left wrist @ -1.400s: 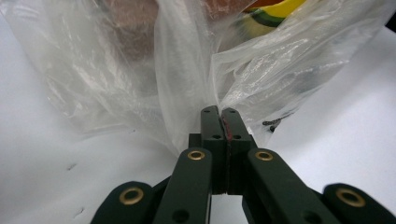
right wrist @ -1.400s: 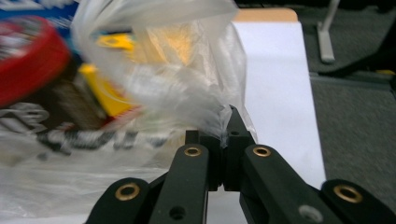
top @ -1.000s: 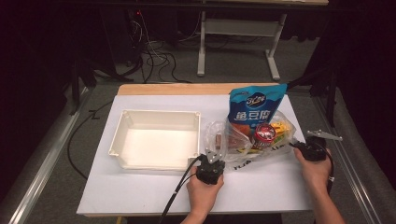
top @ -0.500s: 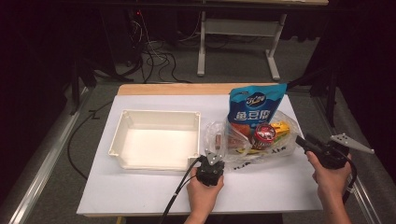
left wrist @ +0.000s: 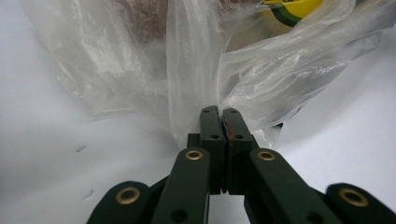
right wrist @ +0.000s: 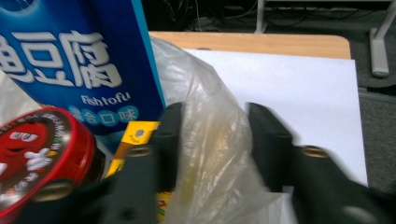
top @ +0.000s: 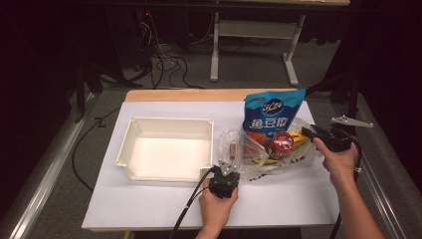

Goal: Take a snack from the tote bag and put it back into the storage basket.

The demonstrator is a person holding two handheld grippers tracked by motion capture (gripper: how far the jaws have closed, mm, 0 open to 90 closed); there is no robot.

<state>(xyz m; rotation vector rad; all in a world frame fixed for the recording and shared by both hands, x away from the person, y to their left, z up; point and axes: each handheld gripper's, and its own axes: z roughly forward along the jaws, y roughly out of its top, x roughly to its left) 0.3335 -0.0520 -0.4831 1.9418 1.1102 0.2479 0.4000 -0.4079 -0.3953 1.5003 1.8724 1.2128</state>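
A clear plastic bag [top: 259, 162] of snacks lies on the white table right of the middle. A blue fish-tofu pouch [top: 271, 114] stands in it beside a red-lidded can [top: 281, 144]. My left gripper [top: 225, 167] is at the bag's near left corner. In the left gripper view this gripper [left wrist: 222, 112] is shut on a gathered fold of the bag [left wrist: 140, 60]. My right gripper [top: 308, 133] is at the bag's right end. Its jaws have just been closing. In the right gripper view they [right wrist: 215, 112] stand apart with a bulge of bag film [right wrist: 210, 154] between them. The pouch [right wrist: 79, 60] and can [right wrist: 37, 140] lie just left of it.
An empty white tray [top: 127, 149] stands left of the bag, its near right corner close to my left gripper. A yellow packet [right wrist: 140, 133] lies in the bag by the can. The table's wooden far edge [top: 199, 94] runs behind, and its right edge is near my right hand.
My right gripper drew back right from the bag's end, then rose and came in again onto the bag's right side with its jaws apart. The left gripper kept its hold and place.
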